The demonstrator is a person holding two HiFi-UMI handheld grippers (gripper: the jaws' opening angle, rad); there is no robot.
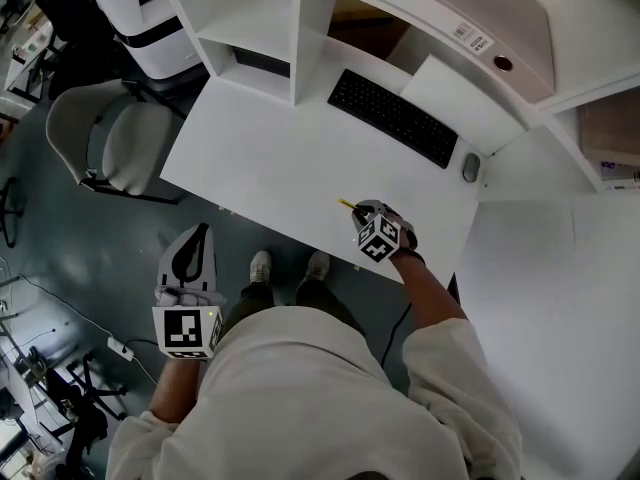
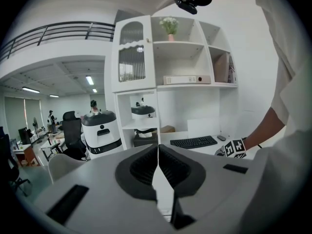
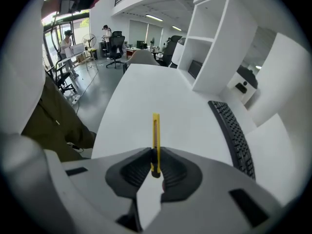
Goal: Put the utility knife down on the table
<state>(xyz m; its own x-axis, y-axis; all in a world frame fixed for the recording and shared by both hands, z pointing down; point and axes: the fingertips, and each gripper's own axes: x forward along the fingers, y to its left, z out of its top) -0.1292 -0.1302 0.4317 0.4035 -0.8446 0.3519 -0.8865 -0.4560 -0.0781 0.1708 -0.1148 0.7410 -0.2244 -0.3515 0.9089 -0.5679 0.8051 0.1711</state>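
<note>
A slim yellow utility knife [image 3: 155,140] sticks out forward from between the pads of my right gripper [image 3: 155,164], which is shut on its rear end. In the head view the right gripper [image 1: 366,216] hangs low over the front part of the white table [image 1: 280,158], with the yellow utility knife [image 1: 347,206] poking out to its left. My left gripper [image 1: 190,258] is held off the table beside the person's body, over the floor. In the left gripper view the left gripper [image 2: 158,165] has its pads pressed together with nothing between them.
A black keyboard [image 1: 391,116] and a grey mouse [image 1: 470,167] lie at the back of the table, below white shelving [image 1: 270,18]. A grey chair [image 1: 115,138] stands left of the table. The person's shoes [image 1: 288,266] show under the front edge.
</note>
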